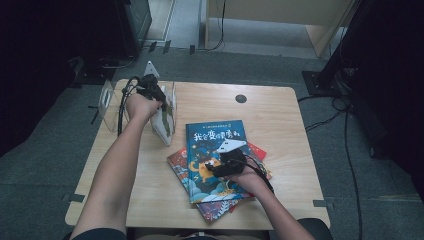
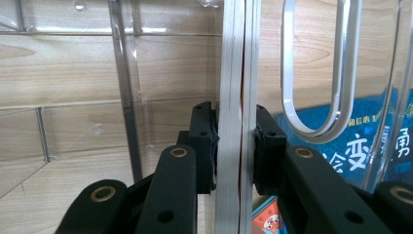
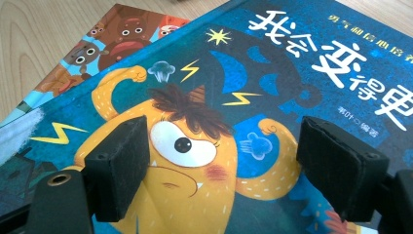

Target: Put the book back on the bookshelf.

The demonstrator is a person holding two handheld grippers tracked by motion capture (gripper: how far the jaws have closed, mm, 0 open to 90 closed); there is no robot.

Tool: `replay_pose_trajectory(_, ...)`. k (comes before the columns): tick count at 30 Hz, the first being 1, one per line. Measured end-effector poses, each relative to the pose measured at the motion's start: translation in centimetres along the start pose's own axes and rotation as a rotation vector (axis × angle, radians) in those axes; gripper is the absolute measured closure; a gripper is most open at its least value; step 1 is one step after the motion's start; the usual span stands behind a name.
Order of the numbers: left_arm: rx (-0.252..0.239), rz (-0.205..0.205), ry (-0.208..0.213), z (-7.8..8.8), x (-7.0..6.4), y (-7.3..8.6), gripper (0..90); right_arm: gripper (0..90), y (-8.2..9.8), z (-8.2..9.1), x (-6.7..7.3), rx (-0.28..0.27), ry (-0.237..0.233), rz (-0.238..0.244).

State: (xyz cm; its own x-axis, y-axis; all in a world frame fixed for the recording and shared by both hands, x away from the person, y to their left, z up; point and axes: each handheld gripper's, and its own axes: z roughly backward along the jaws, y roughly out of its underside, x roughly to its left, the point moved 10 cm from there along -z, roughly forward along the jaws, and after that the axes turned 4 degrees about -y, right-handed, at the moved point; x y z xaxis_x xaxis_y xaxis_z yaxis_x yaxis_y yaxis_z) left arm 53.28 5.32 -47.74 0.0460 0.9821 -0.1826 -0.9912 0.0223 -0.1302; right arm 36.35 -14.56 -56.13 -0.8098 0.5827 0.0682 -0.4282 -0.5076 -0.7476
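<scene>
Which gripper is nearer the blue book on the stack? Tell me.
Right. The right gripper hovers directly over the blue book, jaws open above its cover. The left gripper is off toward the table's far left corner, shut on a white book standing in the clear rack.

A light wooden table stands on grey carpet, dark equipment and cables around.
</scene>
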Motion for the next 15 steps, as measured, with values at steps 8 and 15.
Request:
replay_pose_trajectory(8, -0.005, -0.014, 0.006, 0.9, 0.0, -0.1, 75.3, 19.9, 0.0, 0.0, 0.0, 0.0, 0.0, 0.0)
replay_pose_trajectory(15, -0.011, -0.016, 0.014, 1.2, -0.1, -0.1, 75.0, 19.9, 0.0, 0.0, 0.0, -0.001, 0.0, -0.001)
